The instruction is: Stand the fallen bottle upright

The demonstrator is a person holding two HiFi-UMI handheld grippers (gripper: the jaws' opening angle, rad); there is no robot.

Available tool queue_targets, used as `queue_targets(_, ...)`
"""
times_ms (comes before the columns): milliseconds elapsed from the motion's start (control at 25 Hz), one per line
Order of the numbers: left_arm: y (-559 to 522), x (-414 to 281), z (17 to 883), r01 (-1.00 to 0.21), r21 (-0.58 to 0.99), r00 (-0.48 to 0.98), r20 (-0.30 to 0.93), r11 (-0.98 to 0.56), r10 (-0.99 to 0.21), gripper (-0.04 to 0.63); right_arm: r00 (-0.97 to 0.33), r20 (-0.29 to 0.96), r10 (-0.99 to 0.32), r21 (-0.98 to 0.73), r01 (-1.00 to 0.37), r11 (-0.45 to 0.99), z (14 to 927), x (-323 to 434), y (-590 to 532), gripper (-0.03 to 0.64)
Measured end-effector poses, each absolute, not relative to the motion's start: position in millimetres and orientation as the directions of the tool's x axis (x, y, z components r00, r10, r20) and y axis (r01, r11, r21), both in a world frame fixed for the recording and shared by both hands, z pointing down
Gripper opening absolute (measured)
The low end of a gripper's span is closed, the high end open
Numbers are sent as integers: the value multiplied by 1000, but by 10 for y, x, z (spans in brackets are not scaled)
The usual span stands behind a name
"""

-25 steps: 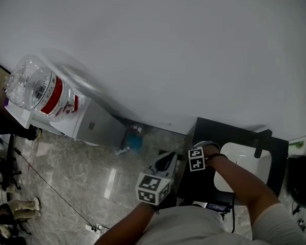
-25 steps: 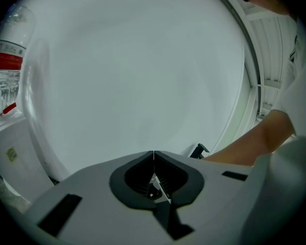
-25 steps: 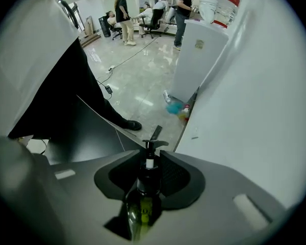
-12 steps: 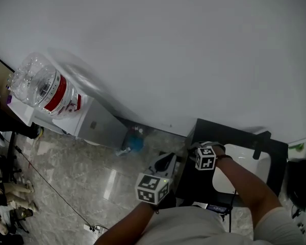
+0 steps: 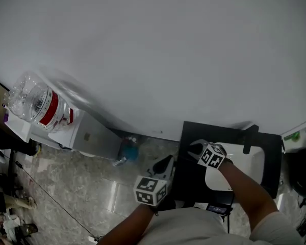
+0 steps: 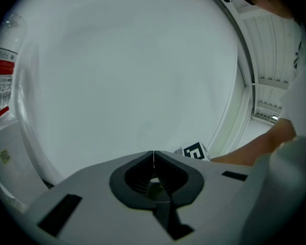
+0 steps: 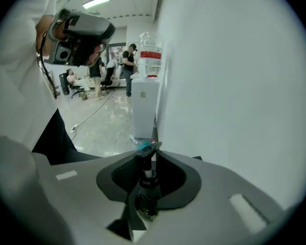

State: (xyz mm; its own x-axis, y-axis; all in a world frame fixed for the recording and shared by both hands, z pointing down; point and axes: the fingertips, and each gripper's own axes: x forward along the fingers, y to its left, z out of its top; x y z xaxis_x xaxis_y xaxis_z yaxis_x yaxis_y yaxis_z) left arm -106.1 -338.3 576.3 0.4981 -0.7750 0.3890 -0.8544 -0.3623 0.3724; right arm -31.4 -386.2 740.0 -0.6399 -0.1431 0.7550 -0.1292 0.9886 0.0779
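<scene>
Black-and-white squares pattern the cube on my right gripper [image 5: 196, 147]. The bottle [image 7: 147, 180] is dark, banded white; the table [image 5: 219, 134] black.

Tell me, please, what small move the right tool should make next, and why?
Likely tilt the right tool until the small dark bottle is base-down over the black table. Its jaws have just been closing on the bottle, which lies along them, clear of the table.

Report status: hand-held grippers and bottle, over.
Left hand-held gripper shut, empty. Right hand-held gripper jaws just closed on dark bottle. White wall close ahead.
</scene>
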Motion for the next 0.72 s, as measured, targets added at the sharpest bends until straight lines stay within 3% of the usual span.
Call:
queue_targets(440,-3261,-468,5656,-827,366,552,382,-427,-741,8,-706,574,-414,-56,-539,840,7084,521,-4248,74)
queue_targets(720,-3225,-260,5619,-820,367,562,374,-439,-738,8,-668,531,-521,-103,-661,743,7039,760,-4252,31)
